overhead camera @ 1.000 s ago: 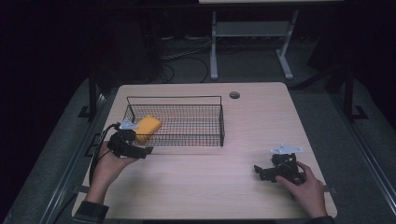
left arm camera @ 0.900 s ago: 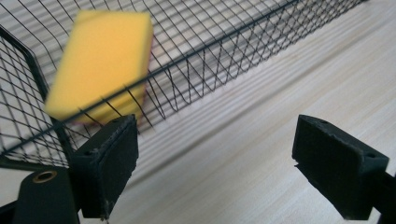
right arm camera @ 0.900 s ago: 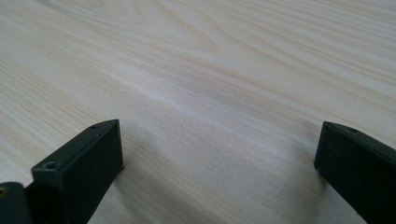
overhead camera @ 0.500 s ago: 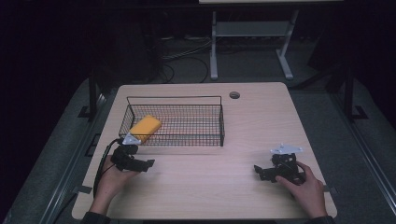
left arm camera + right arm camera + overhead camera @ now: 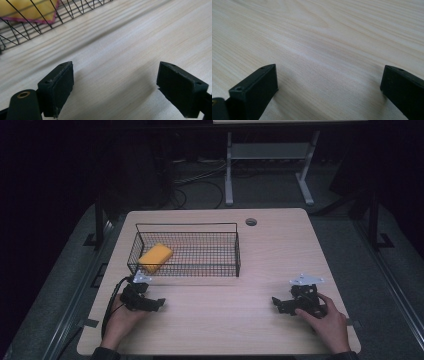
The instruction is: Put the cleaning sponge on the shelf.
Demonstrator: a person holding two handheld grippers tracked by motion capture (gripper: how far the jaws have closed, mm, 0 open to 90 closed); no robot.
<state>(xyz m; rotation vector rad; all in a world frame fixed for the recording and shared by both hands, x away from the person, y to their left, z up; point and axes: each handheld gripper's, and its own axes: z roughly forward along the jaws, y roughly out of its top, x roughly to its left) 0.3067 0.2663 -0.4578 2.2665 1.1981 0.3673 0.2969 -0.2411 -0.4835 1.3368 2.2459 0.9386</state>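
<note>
A pale wooden desk (image 5: 260, 250) with rounded corners and a fine, streaked grain is seen from above, a small round grommet (image 5: 251, 222) set near its far edge. On its left half stands a rectangular basket (image 5: 235, 251) of thin black wire, woven in a close mesh with a stouter rim wire. Inside it, at the left end, a yellow sponge (image 5: 155, 257) is lying tilted against the mesh; it is a soft-looking block with rounded edges, and in the left gripper view (image 5: 27, 10) a pinkish-purple layer is seen along its lower side through the wires.

The left tool (image 5: 159, 303) is held low over the desk just in front of the basket's near left corner, apart from the wire. Its flat, matt black pads (image 5: 58, 87) are seen spread wide, with nothing between them but bare wood, and a brass-coloured insert is visible on the black body beside one pad.

The right tool (image 5: 276, 302) is held low near the desk's right front edge, well apart from the basket, with a grey three-cornered plate on top. Its blocky black pads (image 5: 258, 87), each marked by a small screw hole, are likewise spread wide over bare grain, and nothing is gripped.
</note>
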